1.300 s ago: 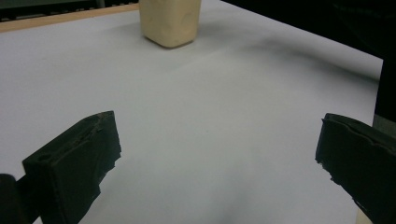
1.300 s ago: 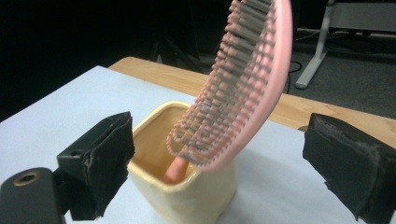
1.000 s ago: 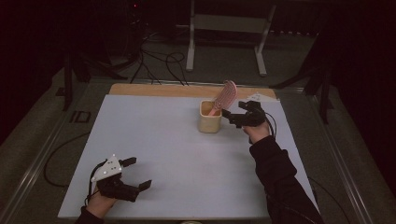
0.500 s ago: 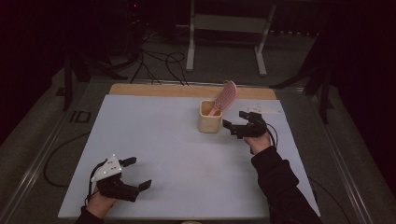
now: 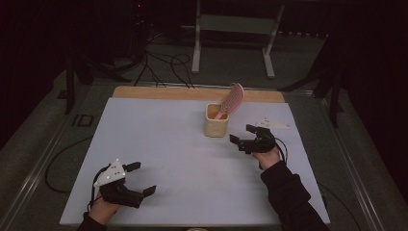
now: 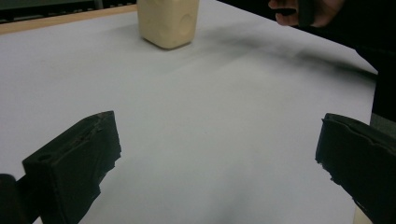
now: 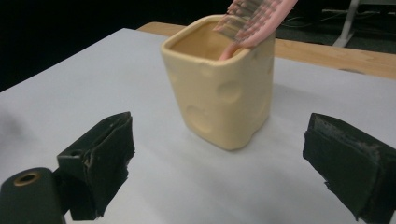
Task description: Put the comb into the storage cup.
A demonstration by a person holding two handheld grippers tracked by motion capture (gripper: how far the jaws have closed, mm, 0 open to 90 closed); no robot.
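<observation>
R gripper (image 5: 244, 135) just right of cup (image 5: 216, 120), jaws wide apart, empty, not touching cup. Cup cream, squarish, dimpled sides, upright on white table (image 5: 183, 159), far-centre near wood edge. Pink brush (image 5: 232, 99) stands in cup, head up, leaning right over rim. L gripper (image 5: 140, 178) near front-left table edge, jaws wide apart, empty, well apart from cup. Grey plate (image 5: 273, 123) on table beside R hand.

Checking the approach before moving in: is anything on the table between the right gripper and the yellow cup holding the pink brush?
Nothing visible. Bare white table lies between the open right gripper and the yellow cup with its pink hairbrush.
</observation>
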